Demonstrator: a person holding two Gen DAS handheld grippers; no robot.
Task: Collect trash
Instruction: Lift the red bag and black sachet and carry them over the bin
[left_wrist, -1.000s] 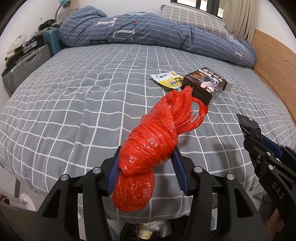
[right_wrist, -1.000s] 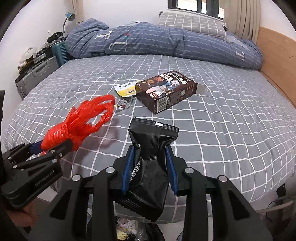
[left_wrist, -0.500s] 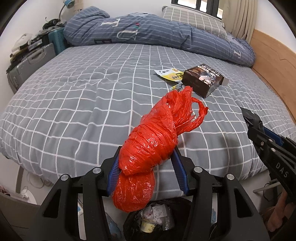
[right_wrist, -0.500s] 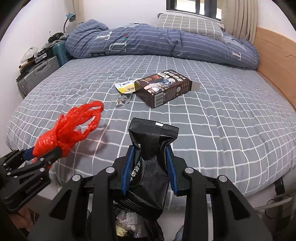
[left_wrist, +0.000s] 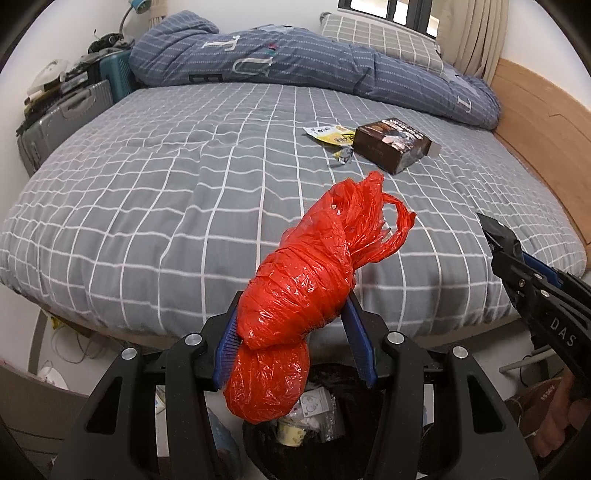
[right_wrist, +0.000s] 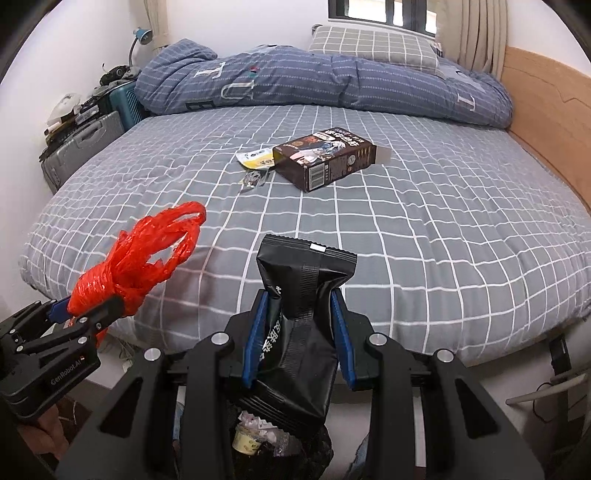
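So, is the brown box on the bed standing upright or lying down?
Lying down. The brown box rests on a long side on the grey checked bedcover, barcode end facing the camera.

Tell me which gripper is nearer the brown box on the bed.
Right, slightly. The brown box lies almost straight ahead of the right gripper; from the left gripper it sits farther off and to the right.

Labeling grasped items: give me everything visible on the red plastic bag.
The red plastic bag is thin, glossy, crinkled film, twisted and wound into a tight bundle. Its loose handle loops fan out at the far end. The left gripper is shut on its middle, its rounded lower end hanging over the bin off the bed's edge.
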